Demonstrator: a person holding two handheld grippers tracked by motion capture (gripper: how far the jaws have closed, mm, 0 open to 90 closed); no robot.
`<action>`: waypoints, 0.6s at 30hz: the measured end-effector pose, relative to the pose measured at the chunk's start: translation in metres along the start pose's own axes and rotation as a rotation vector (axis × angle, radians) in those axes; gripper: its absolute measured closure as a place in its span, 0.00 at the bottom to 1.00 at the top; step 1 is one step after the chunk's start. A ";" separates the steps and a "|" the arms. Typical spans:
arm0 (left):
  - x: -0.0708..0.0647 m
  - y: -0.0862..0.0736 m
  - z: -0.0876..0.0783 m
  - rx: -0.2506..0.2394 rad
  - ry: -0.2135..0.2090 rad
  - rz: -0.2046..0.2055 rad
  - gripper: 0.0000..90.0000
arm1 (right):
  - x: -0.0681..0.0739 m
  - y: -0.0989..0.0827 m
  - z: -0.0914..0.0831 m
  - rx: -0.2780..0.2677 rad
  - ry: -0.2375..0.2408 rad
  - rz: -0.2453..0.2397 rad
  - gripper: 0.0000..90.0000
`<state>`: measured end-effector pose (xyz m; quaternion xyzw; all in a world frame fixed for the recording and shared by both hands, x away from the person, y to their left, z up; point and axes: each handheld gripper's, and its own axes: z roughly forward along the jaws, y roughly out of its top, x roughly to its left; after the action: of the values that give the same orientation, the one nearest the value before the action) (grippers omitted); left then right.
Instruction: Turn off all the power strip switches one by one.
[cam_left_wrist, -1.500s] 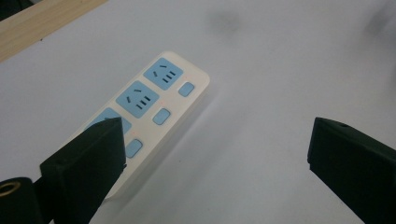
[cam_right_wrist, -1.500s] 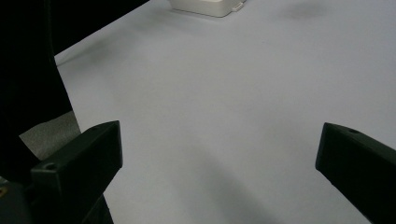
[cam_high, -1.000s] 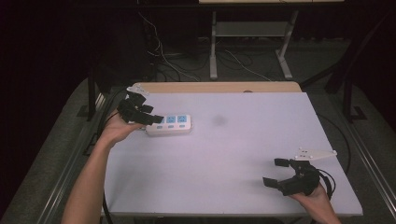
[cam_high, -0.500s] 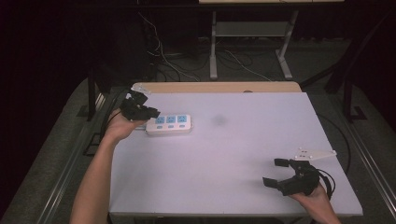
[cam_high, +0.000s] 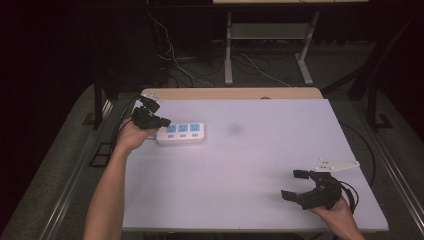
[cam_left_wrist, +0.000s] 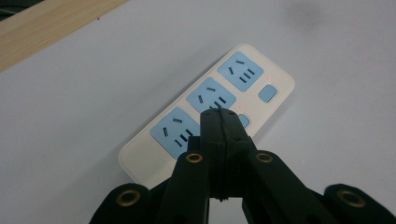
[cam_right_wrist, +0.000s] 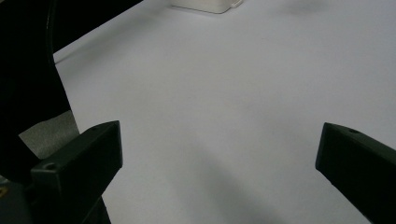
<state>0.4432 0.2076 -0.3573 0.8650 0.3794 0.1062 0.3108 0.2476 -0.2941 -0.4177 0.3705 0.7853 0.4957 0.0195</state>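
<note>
In the left gripper view, the closed jaws of the left gripper (cam_left_wrist: 219, 114) cover the middle switch of the power strip (cam_left_wrist: 205, 107), so whether they touch it cannot be told. In the right gripper view, the top edge cuts the strip (cam_right_wrist: 205, 5) to one corner, and its sockets are out of frame

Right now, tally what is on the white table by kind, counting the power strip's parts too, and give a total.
Power strip: 1
Blue sockets on it: 3
Blue switch buttons on it: 2 seen, one partly hidden behind the left gripper
Grippers, left and right gripper: 2
Total: 8
</note>
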 end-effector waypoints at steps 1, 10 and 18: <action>0.000 -0.001 0.002 0.005 -0.002 -0.005 0.99 | 0.000 0.000 0.000 0.000 0.000 0.000 0.00; 0.004 -0.010 0.013 0.036 -0.011 -0.020 0.99 | 0.000 0.000 0.000 0.000 0.000 -0.001 0.00; 0.008 -0.018 0.020 0.047 -0.013 -0.040 0.99 | 0.000 0.000 0.000 0.002 0.001 0.001 0.00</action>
<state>0.4466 0.2135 -0.3848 0.8649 0.3971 0.0854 0.2948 0.2476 -0.2943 -0.4180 0.3705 0.7857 0.4951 0.0185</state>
